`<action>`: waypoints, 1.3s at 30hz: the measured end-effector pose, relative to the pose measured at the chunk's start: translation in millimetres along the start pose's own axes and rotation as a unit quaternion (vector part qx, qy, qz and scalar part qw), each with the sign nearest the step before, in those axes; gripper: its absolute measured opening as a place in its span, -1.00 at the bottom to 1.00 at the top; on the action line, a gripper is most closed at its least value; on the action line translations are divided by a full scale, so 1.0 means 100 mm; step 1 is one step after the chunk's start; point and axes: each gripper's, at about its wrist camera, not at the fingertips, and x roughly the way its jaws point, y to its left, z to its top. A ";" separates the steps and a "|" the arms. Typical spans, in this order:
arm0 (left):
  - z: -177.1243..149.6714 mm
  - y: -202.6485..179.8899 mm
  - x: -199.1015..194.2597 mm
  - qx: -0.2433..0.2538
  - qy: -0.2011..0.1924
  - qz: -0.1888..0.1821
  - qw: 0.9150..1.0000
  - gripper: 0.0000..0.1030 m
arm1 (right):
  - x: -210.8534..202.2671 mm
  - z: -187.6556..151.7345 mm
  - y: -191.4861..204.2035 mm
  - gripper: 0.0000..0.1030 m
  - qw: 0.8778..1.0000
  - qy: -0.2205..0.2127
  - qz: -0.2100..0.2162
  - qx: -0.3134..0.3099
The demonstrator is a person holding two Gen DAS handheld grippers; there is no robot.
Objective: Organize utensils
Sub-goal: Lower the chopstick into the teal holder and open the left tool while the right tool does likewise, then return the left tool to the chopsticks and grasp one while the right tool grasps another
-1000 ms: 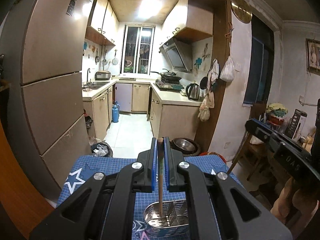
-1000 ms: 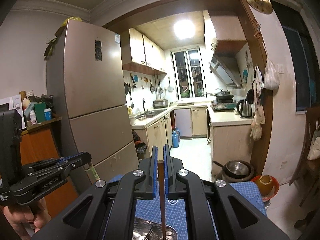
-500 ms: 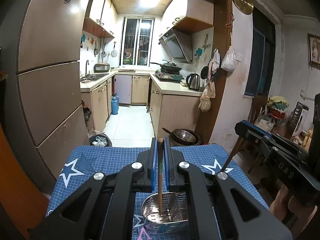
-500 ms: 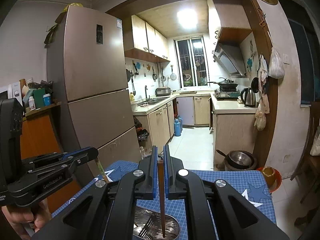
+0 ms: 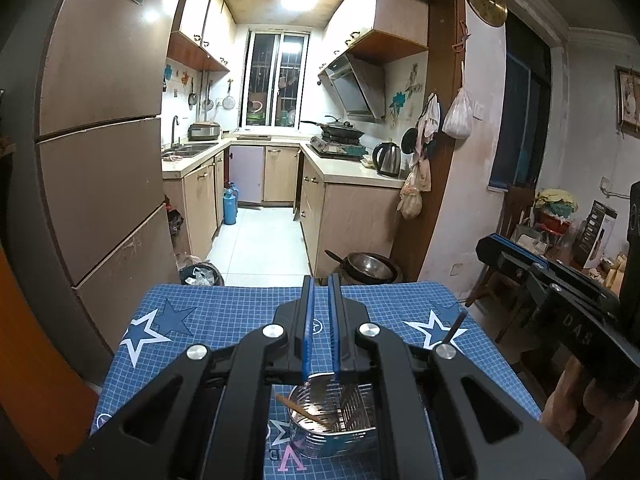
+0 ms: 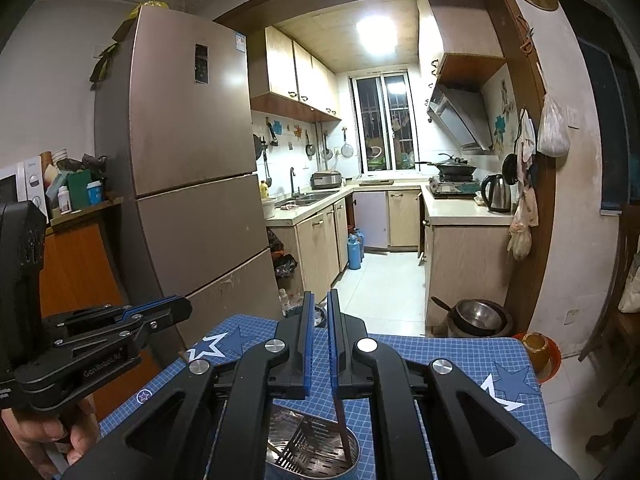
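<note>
Chopsticks (image 5: 305, 413) lie slanted in perforated steel holder (image 5: 352, 438).

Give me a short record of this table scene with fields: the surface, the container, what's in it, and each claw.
surface: blue grid-patterned mat with star prints
container: round perforated steel utensil holder, standing on the mat
content one: light brown wooden chopstick, lying tilted inside the holder
content two: dark brown chopstick, leaning steeply in the holder
left claw: pads narrowly apart, nothing between them, above the holder
right claw: opening, nothing visible between its pads, above the holder
</note>
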 end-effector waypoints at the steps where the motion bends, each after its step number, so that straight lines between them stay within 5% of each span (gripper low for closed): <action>1: -0.01 0.00 -0.03 0.000 -0.001 -0.001 1.000 -0.89 | -0.04 0.00 0.00 -0.70 1.000 -0.002 0.000 0.000; 5: -0.06 0.03 -0.32 0.008 -0.008 -0.003 1.000 -0.82 | -0.40 -0.03 0.01 -0.41 1.000 -0.016 0.008 -0.001; 10: -0.32 0.14 -1.05 0.041 -0.045 0.007 0.998 -0.10 | -1.25 -0.22 0.02 -0.16 0.999 -0.039 0.014 -0.016; 13: -0.57 0.27 -1.52 0.062 -0.063 0.022 0.996 0.11 | -1.84 -0.54 0.02 -0.04 0.999 -0.043 0.009 -0.032; 18: -1.15 0.55 -1.97 0.068 -0.041 0.039 0.996 0.17 | -2.43 -1.34 0.05 -0.04 1.000 -0.014 0.007 -0.013; 27: -2.43 0.73 -1.64 0.043 0.103 0.023 0.993 0.17 | -2.17 -3.10 0.74 -0.32 0.984 0.170 0.059 0.011; 32: -2.87 0.83 -1.47 0.025 0.154 0.018 0.988 0.17 | -2.07 -3.34 0.97 -0.42 0.977 0.205 0.053 -0.004; 39: -3.11 0.86 -1.42 0.021 0.177 0.007 0.984 0.17 | -1.95 -3.39 1.09 -0.61 0.974 0.221 0.036 -0.020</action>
